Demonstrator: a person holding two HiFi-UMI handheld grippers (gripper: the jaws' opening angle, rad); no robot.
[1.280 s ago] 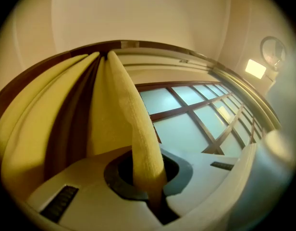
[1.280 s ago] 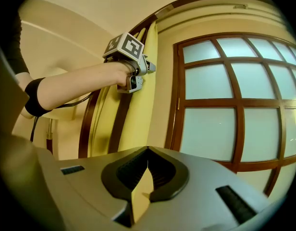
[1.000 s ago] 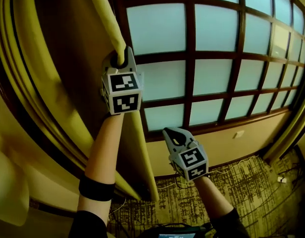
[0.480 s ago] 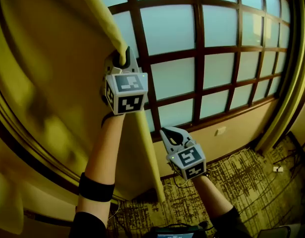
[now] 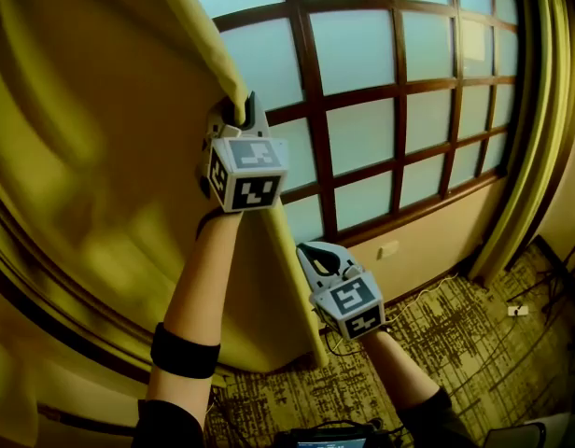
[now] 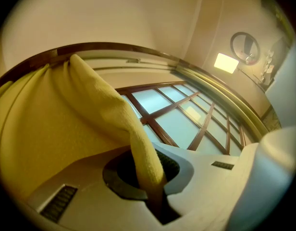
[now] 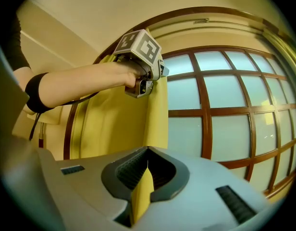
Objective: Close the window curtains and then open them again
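Grey left gripper (image 5: 239, 110) and right gripper (image 5: 313, 252) bear marker cubes (image 5: 246, 172); black armband (image 5: 183, 351).

a furnished indoor room (hotel-like): patterned carpet (image 5: 455, 334), yellow curtain (image 5: 101, 157), wide wood-framed window (image 5: 362, 138).

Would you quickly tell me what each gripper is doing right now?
Left gripper: shut on the curtain edge.
Right gripper: shut on the same curtain edge, lower down.

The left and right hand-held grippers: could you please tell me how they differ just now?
The left hand-held gripper holds the curtain high up; the right hand-held gripper holds it lower down the same edge. The left pinches a thick, bunched fold; the right only a thin, flat strip. Both are shut on the curtain.
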